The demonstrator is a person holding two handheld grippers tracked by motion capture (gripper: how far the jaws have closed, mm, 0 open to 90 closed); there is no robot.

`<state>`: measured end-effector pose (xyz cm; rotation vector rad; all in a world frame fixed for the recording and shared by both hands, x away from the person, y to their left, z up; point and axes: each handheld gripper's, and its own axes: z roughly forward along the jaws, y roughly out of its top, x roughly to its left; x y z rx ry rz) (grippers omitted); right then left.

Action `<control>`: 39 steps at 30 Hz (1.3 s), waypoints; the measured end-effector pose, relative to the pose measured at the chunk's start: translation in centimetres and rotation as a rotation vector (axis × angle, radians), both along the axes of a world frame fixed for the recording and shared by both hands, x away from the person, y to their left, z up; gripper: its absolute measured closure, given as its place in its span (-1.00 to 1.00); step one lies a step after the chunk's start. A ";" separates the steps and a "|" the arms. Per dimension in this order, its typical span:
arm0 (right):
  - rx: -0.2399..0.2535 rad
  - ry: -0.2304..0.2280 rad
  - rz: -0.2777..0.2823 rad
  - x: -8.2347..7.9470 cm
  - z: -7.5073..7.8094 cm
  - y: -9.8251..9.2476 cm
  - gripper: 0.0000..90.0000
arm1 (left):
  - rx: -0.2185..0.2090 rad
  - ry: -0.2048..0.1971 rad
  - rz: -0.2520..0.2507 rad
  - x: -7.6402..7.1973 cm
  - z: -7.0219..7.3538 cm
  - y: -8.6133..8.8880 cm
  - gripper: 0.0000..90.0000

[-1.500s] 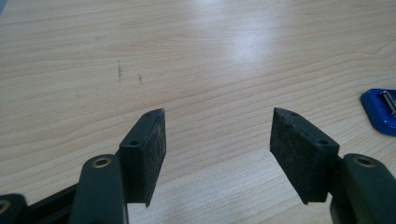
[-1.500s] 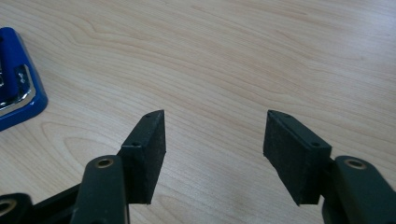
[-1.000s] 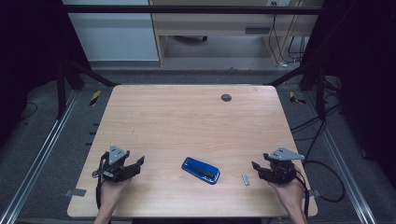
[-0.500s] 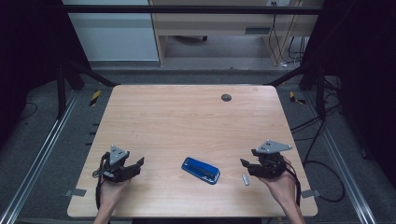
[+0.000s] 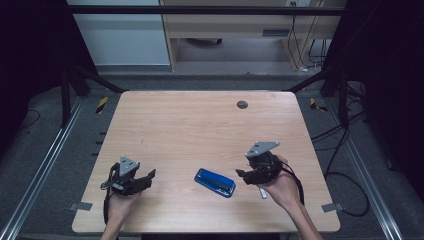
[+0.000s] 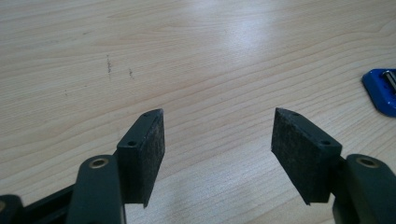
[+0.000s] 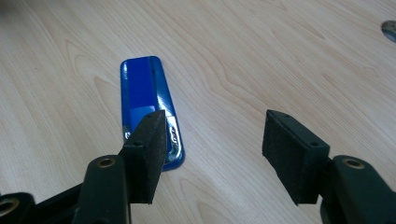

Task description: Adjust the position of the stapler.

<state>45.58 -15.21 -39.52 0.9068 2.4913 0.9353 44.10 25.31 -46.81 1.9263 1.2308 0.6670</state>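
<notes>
Right gripper [image 5: 241, 174] is hovering just beside the blue stapler [image 5: 215, 182], which is lying near the tabletop's [image 5: 200, 125] front edge; jaws are standing open, empty. Left gripper [image 5: 150, 176] is resting near the front-left corner, jaws likewise gaping.

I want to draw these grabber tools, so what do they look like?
Each one is black. The left gripper and the right gripper each carry a grey three-cornered plate on top and trail a black cable. Each has two flat, blocky jaws faced with rough dark pads, small screw holes along the edge and a brass-coloured rivet lower down. The arms are bare, no sleeves.
</notes>
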 end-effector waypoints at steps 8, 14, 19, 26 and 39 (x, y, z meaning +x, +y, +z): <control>-0.013 0.015 0.048 0.4 0.3 2.6 -0.05 | 0.000 0.005 -0.001 0.1 -0.1 0.0 -0.24; -0.026 0.026 0.078 0.8 0.0 4.7 -0.04 | 0.001 0.002 -0.003 0.1 0.0 0.0 -0.24; -0.042 0.035 0.091 1.2 -0.6 6.1 -0.04 | 0.003 0.004 -0.002 0.1 0.0 0.0 -0.24; -0.048 0.067 0.096 1.4 -1.8 7.4 -0.02 | 0.004 0.003 -0.002 0.1 0.0 0.0 -0.24; -0.099 0.122 0.101 1.8 -4.2 8.0 0.03 | 0.009 0.008 -0.004 0.2 -0.1 -0.1 -0.24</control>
